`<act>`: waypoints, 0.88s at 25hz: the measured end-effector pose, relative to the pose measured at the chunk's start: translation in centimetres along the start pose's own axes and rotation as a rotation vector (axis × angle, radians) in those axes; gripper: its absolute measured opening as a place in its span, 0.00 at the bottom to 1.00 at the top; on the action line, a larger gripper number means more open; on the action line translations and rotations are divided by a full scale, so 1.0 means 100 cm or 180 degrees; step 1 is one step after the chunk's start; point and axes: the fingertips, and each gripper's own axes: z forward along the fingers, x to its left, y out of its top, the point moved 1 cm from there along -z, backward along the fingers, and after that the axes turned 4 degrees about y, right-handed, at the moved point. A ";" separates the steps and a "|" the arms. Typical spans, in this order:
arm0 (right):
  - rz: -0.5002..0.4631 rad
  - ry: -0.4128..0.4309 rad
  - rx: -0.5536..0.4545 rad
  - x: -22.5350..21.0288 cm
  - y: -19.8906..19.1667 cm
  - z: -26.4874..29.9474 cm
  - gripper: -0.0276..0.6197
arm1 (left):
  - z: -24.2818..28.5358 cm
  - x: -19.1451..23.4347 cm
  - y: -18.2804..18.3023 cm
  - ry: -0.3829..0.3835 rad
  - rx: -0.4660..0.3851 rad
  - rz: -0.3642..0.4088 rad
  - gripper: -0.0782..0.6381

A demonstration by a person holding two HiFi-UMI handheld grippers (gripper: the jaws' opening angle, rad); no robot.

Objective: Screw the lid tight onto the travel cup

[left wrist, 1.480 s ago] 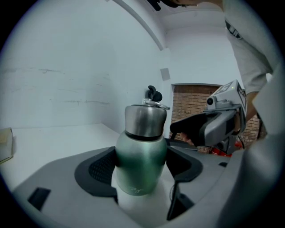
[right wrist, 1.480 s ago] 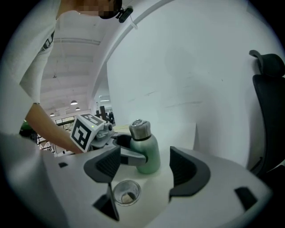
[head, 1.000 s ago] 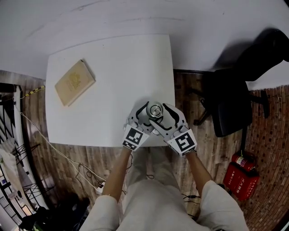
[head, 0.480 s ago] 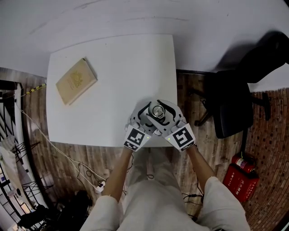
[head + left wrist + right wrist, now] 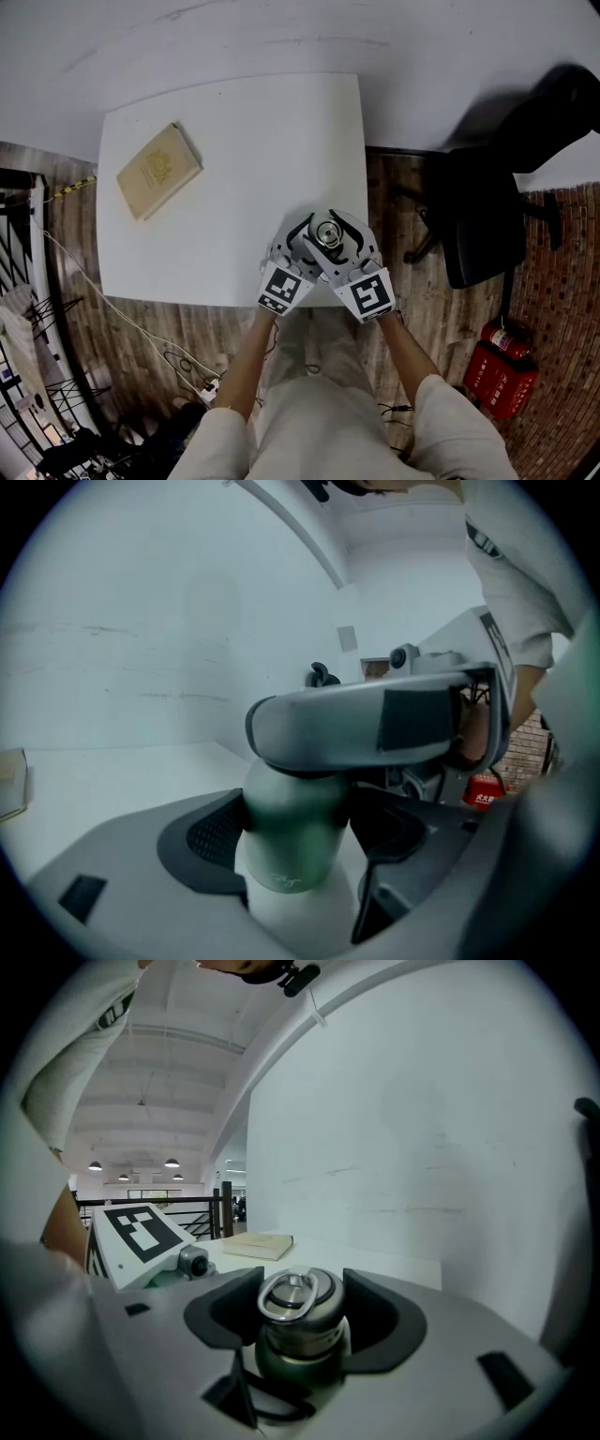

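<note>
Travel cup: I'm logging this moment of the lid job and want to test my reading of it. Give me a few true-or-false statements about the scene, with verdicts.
1. The left gripper grips the travel cup by its body. True.
2. The cup lies on its side. False: it stands upright.
3. A tan book lies on the table, apart from the cup. True.
4. The lid lies on the table beside the cup. False: it sits on top of the cup, between the closing jaws of the right gripper.
</note>
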 end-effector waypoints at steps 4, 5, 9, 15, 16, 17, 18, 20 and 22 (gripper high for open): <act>0.0076 -0.0308 0.0003 -0.002 0.000 -0.001 0.44 | 0.000 0.000 0.000 0.0001 -0.0004 0.0001 0.58; 0.0106 -0.0398 -0.0005 -0.003 0.000 0.000 0.44 | 0.000 0.001 0.000 0.0002 -0.0004 0.0003 0.58; 0.0221 -0.0725 -0.0013 -0.007 0.000 0.000 0.44 | 0.000 0.001 0.001 0.0004 -0.0002 -0.0001 0.58; 0.0268 -0.0851 -0.0038 -0.008 0.002 -0.002 0.44 | 0.000 0.000 0.001 -0.0003 -0.0017 -0.0005 0.58; 0.0275 -0.0827 -0.0060 -0.007 0.001 -0.002 0.44 | 0.000 0.000 0.001 -0.0004 -0.0018 -0.0003 0.58; 0.0286 -0.0773 -0.0085 -0.007 0.001 -0.001 0.44 | 0.000 0.000 0.001 -0.0006 -0.0018 -0.0002 0.58; 0.0305 -0.0685 -0.0117 -0.005 0.001 -0.001 0.44 | 0.000 0.000 0.001 -0.0009 -0.0018 -0.0001 0.58; 0.0338 -0.0432 -0.0175 0.000 0.002 -0.002 0.53 | 0.000 0.000 0.001 -0.0012 -0.0020 0.0003 0.58; 0.0259 -0.0172 -0.0159 0.003 0.002 -0.004 0.55 | 0.000 0.000 0.002 -0.0011 -0.0027 0.0005 0.58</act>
